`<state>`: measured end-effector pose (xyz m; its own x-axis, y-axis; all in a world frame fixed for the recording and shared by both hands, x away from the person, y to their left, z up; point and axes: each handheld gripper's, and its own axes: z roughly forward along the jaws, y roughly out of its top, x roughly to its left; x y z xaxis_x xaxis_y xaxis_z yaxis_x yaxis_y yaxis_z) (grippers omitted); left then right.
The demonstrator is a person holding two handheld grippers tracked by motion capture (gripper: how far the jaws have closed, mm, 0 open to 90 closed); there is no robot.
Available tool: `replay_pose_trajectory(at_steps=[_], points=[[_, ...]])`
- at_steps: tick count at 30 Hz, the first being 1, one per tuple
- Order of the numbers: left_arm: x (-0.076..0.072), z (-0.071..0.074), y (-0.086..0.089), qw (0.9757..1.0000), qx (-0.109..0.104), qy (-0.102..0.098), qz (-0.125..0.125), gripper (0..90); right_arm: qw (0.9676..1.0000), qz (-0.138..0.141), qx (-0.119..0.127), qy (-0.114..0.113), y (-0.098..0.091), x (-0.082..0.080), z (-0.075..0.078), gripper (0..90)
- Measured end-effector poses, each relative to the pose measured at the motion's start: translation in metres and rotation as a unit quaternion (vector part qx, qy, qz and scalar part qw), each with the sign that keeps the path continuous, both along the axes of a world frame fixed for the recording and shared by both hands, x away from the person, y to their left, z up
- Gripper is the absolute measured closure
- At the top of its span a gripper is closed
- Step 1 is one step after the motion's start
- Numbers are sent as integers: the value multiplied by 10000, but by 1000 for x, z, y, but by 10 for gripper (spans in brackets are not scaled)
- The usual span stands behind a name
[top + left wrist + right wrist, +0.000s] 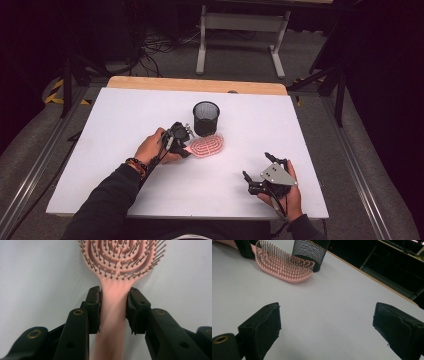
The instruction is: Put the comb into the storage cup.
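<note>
A pink hairbrush [207, 146] lies bristles-up on the white table [115, 130], just in front of a black mesh cup [206, 117]. My left gripper [184, 145] is shut on the brush's handle, close to the head; in the left gripper view the two pads press the handle [113, 315] from both sides below the bristled head [120, 257]. My right gripper [256, 165] rests near the table's front right, open, with nothing between its jaws [325, 320]. From there the brush [284, 265] and cup [309, 251] lie farther off.
The table's wooden far edge [200, 84] lies behind the cup. A white metal frame [240, 30] and cables stand on the floor beyond. Bare white tabletop spreads to the left and right of the brush.
</note>
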<state>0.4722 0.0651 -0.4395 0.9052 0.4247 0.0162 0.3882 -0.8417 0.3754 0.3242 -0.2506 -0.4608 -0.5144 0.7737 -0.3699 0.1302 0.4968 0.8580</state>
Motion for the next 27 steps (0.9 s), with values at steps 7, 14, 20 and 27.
replay_pose_trajectory(at_steps=[7,14,20,27], points=[[-9,-3,2,9994,-110,-326,-38,694,10000,4,-17,39,0,1,-1,84],[-19,-7,3,9968,-283,-752,11,695,10000,-10,-6,32,0,1,-1,85],[-29,-8,6,9935,-488,-1027,96,696,10000,-9,8,29,-1,0,0,86],[-40,-6,15,9883,-741,-1326,158,696,10000,14,-18,31,1,0,0,86]])
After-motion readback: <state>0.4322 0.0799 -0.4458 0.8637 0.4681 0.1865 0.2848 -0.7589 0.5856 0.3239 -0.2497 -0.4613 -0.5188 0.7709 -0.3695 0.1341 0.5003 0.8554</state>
